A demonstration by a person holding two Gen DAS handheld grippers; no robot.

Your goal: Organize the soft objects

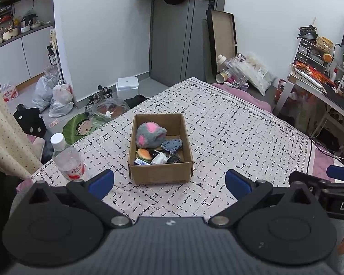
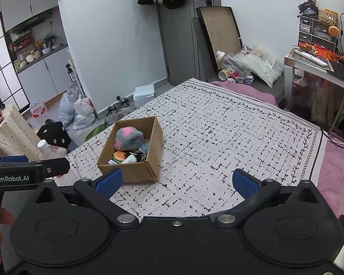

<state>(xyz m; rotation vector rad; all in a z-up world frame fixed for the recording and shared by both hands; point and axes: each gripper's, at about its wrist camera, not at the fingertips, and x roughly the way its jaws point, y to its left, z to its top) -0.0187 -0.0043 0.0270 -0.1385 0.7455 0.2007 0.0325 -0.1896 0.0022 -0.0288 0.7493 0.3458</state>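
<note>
At the centre of both views we see a cardboard box [image 1: 160, 151] resting on the patterned bedspread [image 1: 229, 133], and the soft objects lie inside it: a grey plush with pink patches [image 1: 150, 134] fills the far half, a small blue heart-shaped piece [image 1: 172, 145] lies just beside it, and a little burger toy [image 1: 144, 154] and a crumpled white item [image 1: 159, 159] crowd the near wall among darker things we cannot identify. We find no soft object loose on the bedspread in either view, so we judge the gathering to be largely or wholly done; whether anything is left to collect outside the frames, we cannot tell. At the lower left of the left-wrist view a clear water bottle with a white cap [image 1: 67, 158] stands near the bed's edge, apart from the box. The left gripper [image 1: 169, 182] hovers over the bedspread just short of the box's near wall, its blue fingers spread wide and holding nothing. The right gripper [image 2: 176, 182] hangs likewise low in its view, jaws apart and empty, with the box toward the left of its frame and its left finger overlapping the box's near corner in the view.
</note>
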